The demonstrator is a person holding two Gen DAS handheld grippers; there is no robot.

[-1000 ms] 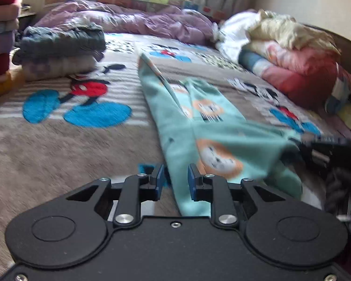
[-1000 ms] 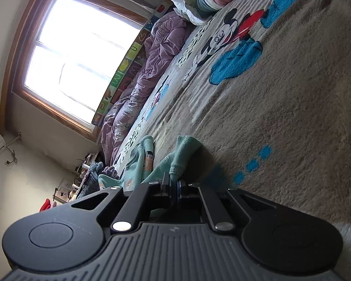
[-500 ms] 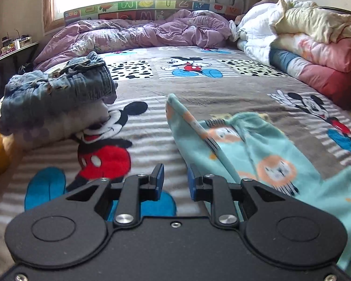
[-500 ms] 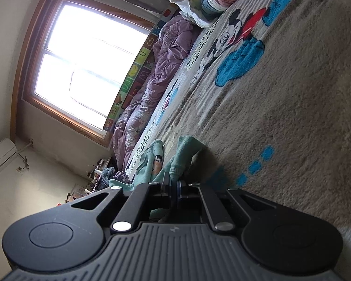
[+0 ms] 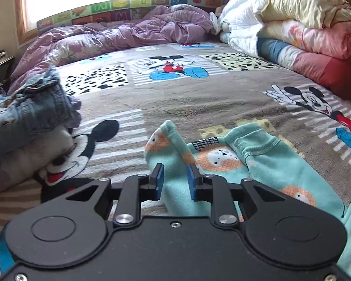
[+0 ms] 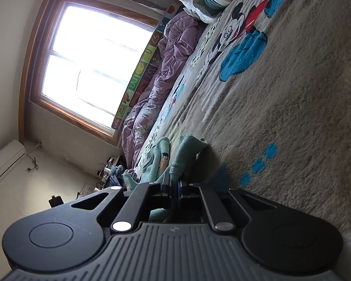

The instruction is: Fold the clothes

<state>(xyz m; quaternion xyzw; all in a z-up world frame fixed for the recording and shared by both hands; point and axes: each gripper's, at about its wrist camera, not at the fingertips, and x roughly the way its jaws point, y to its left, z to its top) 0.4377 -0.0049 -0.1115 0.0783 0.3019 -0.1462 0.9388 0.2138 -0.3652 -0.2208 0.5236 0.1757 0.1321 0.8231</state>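
Pinching one teal garment point(image 6: 173, 164) edge w/ shut right gripper point(image 6: 174, 188), left gripper point(image 5: 174, 180) parted astride its fold, not gripping, one folded jeans point(image 5: 35, 110) stack nearby.

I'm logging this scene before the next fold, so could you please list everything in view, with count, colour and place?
garment: one, teal with orange lion prints, lying on the bed blanket in front of both grippers
blanket: one, brown with cartoon mouse prints, covering the bed
jeans: one, blue denim, folded on a pale fabric pile, left side of the bed
duvet: one, purple, bunched along the far edge under the window
quilts: a stack, white, cream, pink and red, far right
window: one, bright, wood-framed
air conditioner: one, white, on the wall
left gripper: black, blue pads, jaws apart around a garment fold
right gripper: black, jaws shut on the garment's edge
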